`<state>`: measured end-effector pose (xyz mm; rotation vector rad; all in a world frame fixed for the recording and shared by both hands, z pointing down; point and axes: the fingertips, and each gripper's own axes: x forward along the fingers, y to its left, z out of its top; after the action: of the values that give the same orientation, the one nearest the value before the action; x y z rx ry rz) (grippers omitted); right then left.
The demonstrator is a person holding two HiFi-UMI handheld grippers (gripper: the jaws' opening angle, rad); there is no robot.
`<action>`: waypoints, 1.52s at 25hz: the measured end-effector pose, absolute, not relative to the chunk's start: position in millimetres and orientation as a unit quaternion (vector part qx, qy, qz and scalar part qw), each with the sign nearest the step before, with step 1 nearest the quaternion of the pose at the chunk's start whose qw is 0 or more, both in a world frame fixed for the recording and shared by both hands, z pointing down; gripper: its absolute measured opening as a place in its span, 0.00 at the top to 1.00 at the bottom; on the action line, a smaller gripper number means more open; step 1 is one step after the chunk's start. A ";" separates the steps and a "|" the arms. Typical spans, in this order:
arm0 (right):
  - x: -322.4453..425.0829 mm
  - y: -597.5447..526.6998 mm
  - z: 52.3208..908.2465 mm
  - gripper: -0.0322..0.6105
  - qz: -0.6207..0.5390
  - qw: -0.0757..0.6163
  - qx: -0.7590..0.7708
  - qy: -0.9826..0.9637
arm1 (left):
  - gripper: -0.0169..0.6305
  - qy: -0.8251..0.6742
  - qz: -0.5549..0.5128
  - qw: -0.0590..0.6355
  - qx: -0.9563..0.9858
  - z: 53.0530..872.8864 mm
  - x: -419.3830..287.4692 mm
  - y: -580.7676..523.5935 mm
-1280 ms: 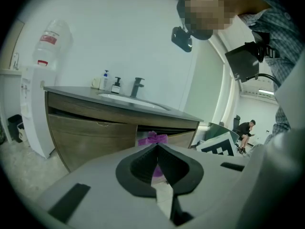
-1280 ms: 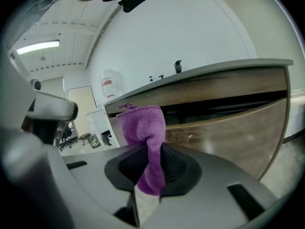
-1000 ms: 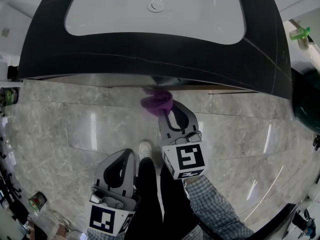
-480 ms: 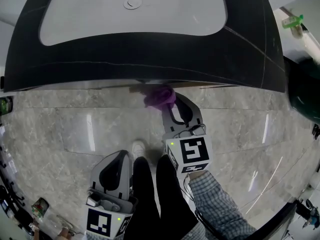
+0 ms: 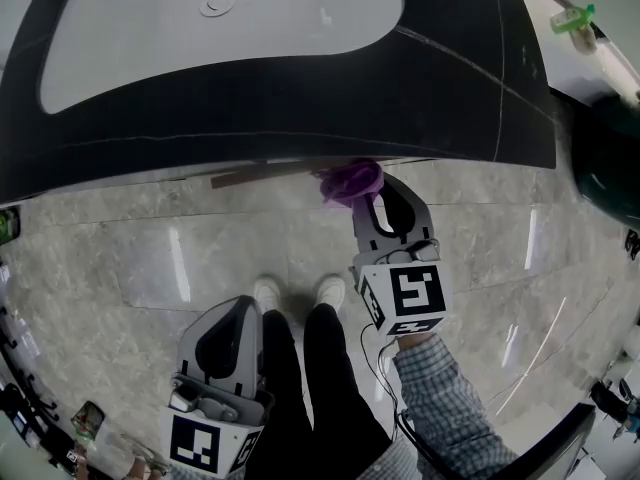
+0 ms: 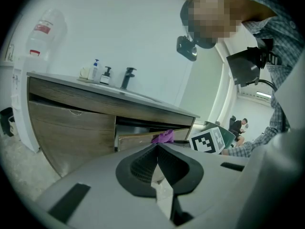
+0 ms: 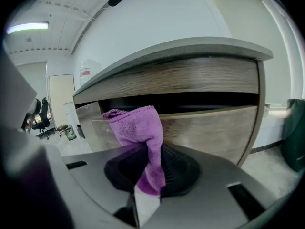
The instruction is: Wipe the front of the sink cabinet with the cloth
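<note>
Right gripper: your right gripper (image 5: 372,196) is held out under the front edge of the worktop (image 5: 300,98), jaws clamped on the cloth (image 7: 138,128).
Cloth: purple and fluffy. A fold hangs down between the jaws and the bunched top stands above them, at the top edge of a drawer (image 7: 209,128). Whether it presses on the wood cannot be told.
Left gripper: your left gripper (image 6: 157,147) sits low by your left leg, well back from the cabinet (image 6: 71,128), jaws together with nothing between them.
Cabinet: grey-brown wood grain with a curved front. The drawer stands a little way out, leaving a dark slot above it.
Worktop: black and matt, with a bowed front edge. It overhangs the cabinet and hides most of the front from your head view.
Basin: the basin (image 5: 200,38) is white, smooth and rounded, set into the worktop.
On the worktop: a dark tap (image 6: 127,78) with two pump bottles (image 6: 95,70) beside it.
Floor: the floor (image 5: 150,258) is glossy grey marbled tile.
Shoes: your pale shoes (image 5: 266,294) are near the cabinet, between the grippers.
To your right: a dark green bin (image 7: 295,128) stands beyond the cabinet's end.
</note>
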<state>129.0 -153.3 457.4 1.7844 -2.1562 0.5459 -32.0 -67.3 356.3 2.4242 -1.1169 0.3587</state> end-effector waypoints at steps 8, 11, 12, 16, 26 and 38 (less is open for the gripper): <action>195.6 -147.6 464.4 0.83 0.190 0.141 0.659 -0.714 | 0.96 -0.396 0.141 0.222 0.880 363.9 -12.5 -69.8; 217.1 -146.0 468.9 0.83 0.183 0.144 0.667 -0.707 | 0.96 -0.391 0.144 0.223 0.881 368.4 -3.8 -69.2; 222.7 -145.7 470.5 0.83 0.180 0.146 0.669 -0.706 | 0.96 -0.389 0.145 0.224 0.882 370.2 -1.4 -68.9; 243.8 -144.5 476.9 0.83 0.172 0.156 0.677 -0.698 | 0.96 -0.384 0.150 0.227 0.882 376.8 6.2 -68.7; 297.4 -139.3 493.8 0.83 0.159 0.168 0.715 -0.660 | 0.96 -0.381 0.154 0.225 0.884 385.1 14.2 -73.5; 315.5 -135.1 526.8 0.83 0.183 0.151 0.737 -0.633 | 0.96 -0.384 0.157 0.232 0.880 398.7 -0.1 -70.2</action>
<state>315.5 -135.1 526.8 2.1171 -1.8165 0.5241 -0.1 -70.2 398.7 2.4177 -1.0566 0.4316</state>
